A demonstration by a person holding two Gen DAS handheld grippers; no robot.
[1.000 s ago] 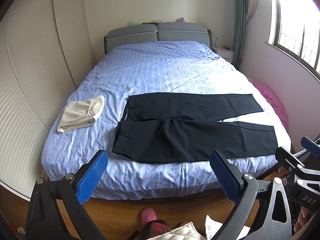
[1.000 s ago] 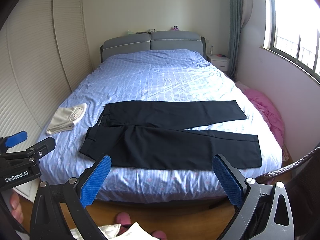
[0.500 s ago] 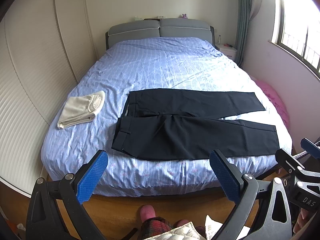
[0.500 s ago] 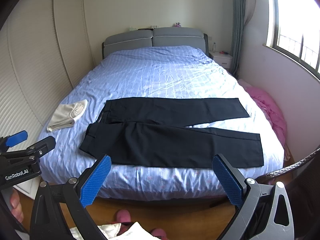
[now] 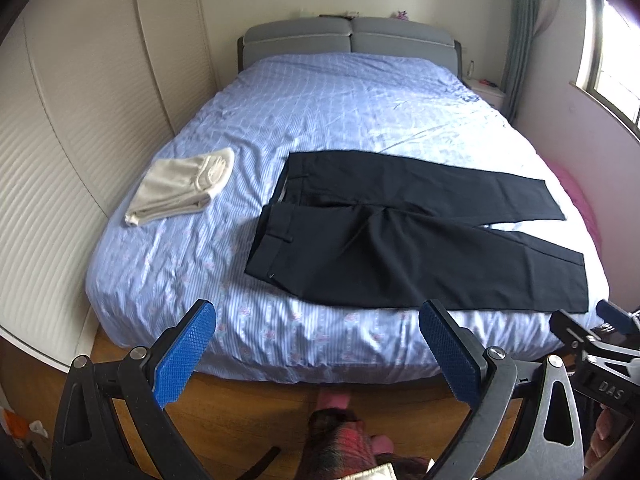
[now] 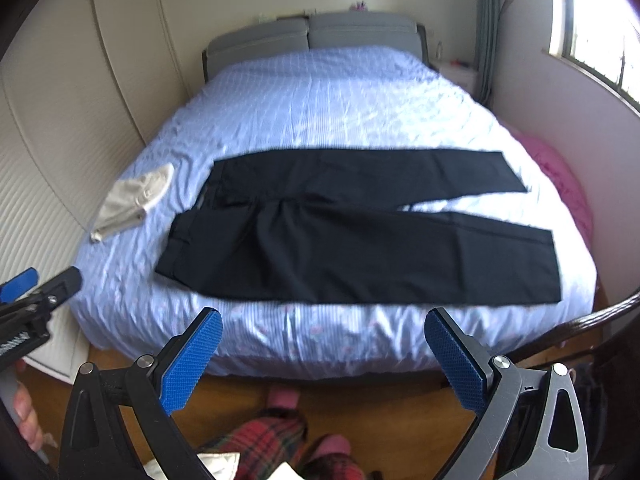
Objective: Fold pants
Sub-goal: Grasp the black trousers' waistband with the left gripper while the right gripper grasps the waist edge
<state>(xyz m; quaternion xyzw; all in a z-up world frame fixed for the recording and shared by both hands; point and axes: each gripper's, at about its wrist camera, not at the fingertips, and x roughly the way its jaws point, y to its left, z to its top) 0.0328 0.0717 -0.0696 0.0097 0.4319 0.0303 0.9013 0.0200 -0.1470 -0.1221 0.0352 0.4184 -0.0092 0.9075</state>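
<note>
- From my left wrist view, my left tongs (image 5: 316,350) hang spread wide with nothing between the blue pads (image 5: 182,354), above the wooden floor (image 5: 248,404) at the foot of the bed (image 5: 360,100).
- Black pants (image 5: 400,240) lie flat on the blue striped cover, waistband to the left, both legs running right, the far leg angled slightly away from the near one.
- Left of them, apart, rests a folded cream cloth (image 5: 180,186).
- At the right edge I see part of my right tongs (image 5: 600,344).
- From my right wrist view, blurred, my right tongs (image 6: 322,356) are likewise wide apart and empty.
- The pants (image 6: 360,240) lie across the near half of the bed (image 6: 340,100), the cream cloth (image 6: 134,198) beside the waistband.
- My left tongs (image 6: 36,292) show at the left edge; I cannot tell their state from here.
</note>
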